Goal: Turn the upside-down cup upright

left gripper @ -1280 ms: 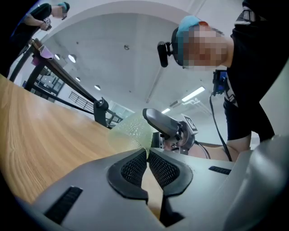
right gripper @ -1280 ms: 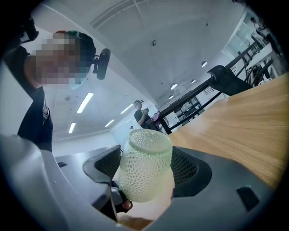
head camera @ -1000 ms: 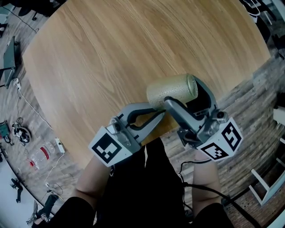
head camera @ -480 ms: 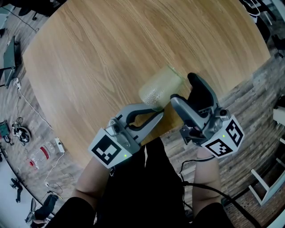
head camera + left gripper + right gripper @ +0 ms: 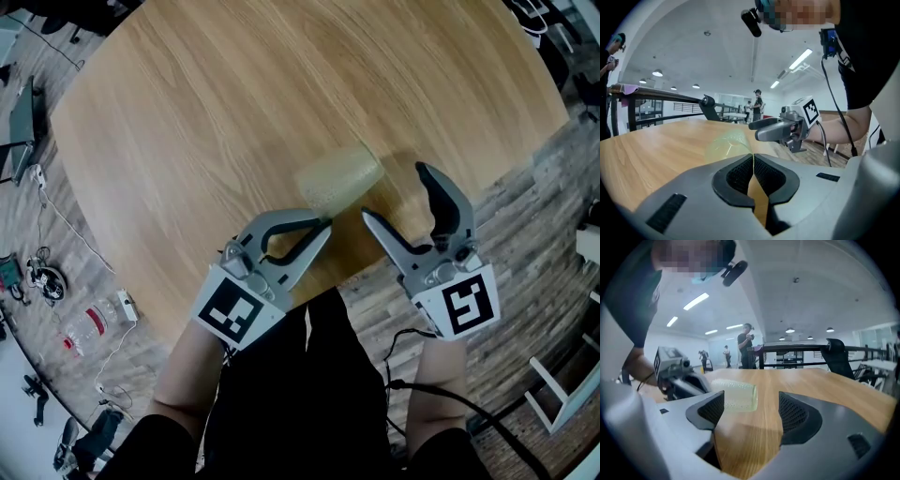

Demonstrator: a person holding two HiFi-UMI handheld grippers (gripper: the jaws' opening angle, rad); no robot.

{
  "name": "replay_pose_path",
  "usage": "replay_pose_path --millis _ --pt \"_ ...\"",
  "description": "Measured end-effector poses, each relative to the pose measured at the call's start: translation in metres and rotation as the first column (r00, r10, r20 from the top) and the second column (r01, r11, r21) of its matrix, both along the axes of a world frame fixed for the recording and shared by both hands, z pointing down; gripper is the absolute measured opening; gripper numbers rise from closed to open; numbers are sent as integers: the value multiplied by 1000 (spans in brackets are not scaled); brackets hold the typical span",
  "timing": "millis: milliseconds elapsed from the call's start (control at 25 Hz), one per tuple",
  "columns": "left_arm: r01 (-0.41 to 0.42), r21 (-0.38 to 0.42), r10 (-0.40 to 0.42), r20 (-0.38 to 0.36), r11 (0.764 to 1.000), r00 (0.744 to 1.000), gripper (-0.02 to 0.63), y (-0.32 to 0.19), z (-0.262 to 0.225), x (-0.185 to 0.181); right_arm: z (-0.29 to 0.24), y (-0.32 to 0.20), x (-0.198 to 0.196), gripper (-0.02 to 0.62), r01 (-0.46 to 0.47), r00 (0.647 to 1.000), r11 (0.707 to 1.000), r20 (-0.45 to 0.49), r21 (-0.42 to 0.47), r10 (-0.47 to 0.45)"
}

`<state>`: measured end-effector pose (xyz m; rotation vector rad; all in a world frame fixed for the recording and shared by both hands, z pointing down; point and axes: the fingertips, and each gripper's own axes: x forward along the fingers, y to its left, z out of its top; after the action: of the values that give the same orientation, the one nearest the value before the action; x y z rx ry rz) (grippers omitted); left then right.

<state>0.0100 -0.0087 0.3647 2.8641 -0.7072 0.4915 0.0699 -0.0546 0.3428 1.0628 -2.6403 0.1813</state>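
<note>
Grippers first: the left gripper (image 5: 753, 158) has its jaws pressed together, the ribbed pads meeting along a thin seam with nothing caught between them. The right gripper (image 5: 396, 192) stands wide open. Its own view shows only bare wood in the gap, and neither pad touches anything. Both point slightly downward across the near edge of the table (image 5: 187, 112), their tips close together, the left tip angled toward the right one. The cup (image 5: 337, 176), pale, yellowish and translucent with a dotted texture, lies on its side on the wood, not upright. It sits just beyond the left tip and just off the inner jaw of the right gripper, outside that gripper's gap. No jaw grips it. Whether the left tip grazes it cannot be told, since it shows only as a smear in the left gripper view. Which end is the mouth is unclear. Farther out, the round table is light wood with nothing else on it. The floor (image 5: 525, 216) has grey planks, and a cord (image 5: 52, 211) trails along it at the left. Distant people stand in a lit hall behind.
</note>
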Motion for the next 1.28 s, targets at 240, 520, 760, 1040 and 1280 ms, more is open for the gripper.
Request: replay_pose_path --millis 240,520,760,1040,1280 --pt "-32 -94 42 105 995 994 15 1 2 -7 27 20 -19 305 156 926 988 -351 15 -141" --pt "-98 -166 131 203 981 970 15 17 2 -7 37 23 -43 305 337 725 939 -654 62 -217" --pt "-169 -187 211 231 968 950 15 23 0 -3 51 25 -56 305 444 591 895 -765 43 -256" --pt "-163 -152 191 196 975 962 15 19 -10 1 53 19 -58 305 386 665 920 -710 61 -233" --pt "-69 -73 79 141 995 987 25 5 -25 -1 46 13 -54 305 228 837 972 -522 55 -166"
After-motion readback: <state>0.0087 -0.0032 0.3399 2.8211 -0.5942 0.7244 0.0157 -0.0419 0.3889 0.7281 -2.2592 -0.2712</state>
